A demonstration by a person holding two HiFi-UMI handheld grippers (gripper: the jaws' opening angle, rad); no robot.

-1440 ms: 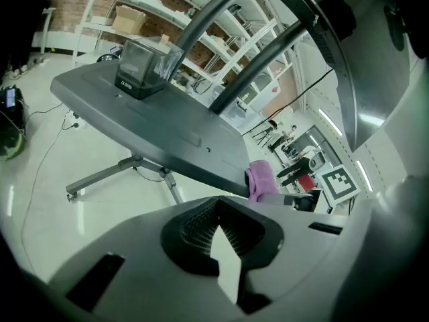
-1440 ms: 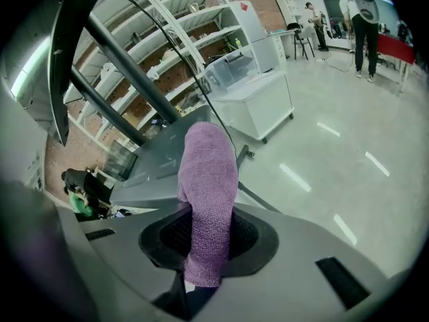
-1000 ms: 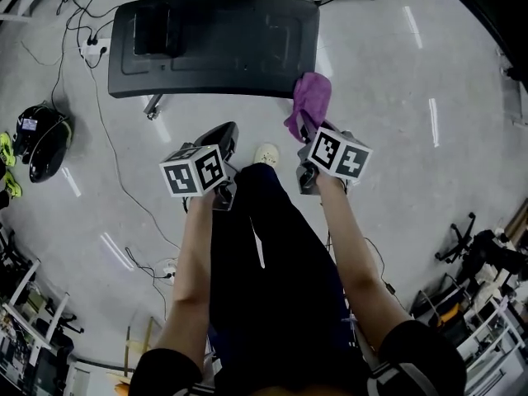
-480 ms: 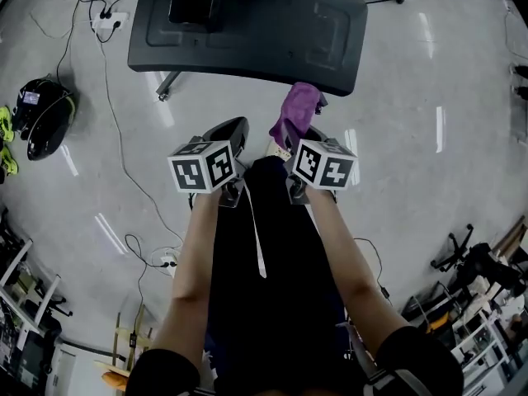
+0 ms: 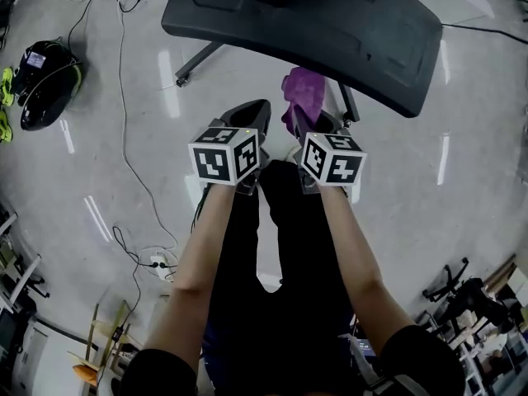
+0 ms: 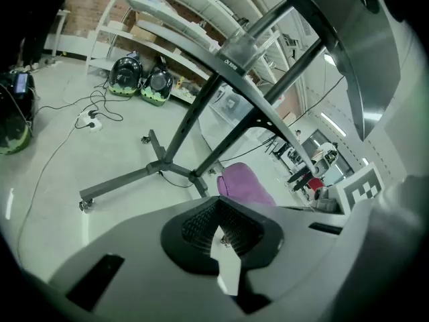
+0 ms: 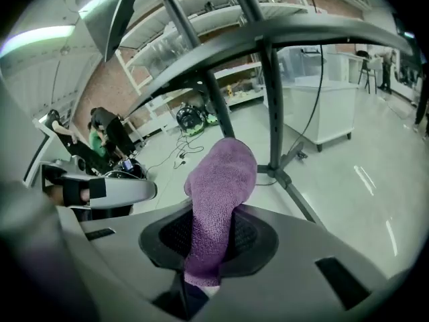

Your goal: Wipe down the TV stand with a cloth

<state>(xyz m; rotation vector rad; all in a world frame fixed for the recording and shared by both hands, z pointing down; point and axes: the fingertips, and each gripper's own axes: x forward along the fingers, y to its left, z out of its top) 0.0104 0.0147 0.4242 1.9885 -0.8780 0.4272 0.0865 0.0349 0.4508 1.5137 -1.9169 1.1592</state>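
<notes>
The purple cloth (image 7: 218,200) was pinched between the jaws of the right gripper (image 5: 307,129), with a fat fold standing up past the pads. The hold looked firm. It was held near and below the front edge of the TV stand (image 5: 330,31), whose dark curved shelf was seen arching overhead in the right gripper view. No contact between cloth and shelf could be made out. The left gripper (image 5: 252,115) was held just beside the right one, its jaws drawn together on nothing, only floor showing past them.

The step in hand was judged to be the approach — wiping not yet begun. To be done well, the cloth would need to be lifted over the shelf's edge and laid flat on the top surface, so that fabric, not the hard jaw tips, was pressed against the shelf. Long overlapping strokes from one end to the other would be favoured, with light and even pressure. Since the stand was seen to rest on castered legs (image 6: 120,183), it was thought likely to roll if pushed hard — the empty left gripper could be braced against the shelf edge to steady it. The slanted posts and the base were best left for last.
</notes>
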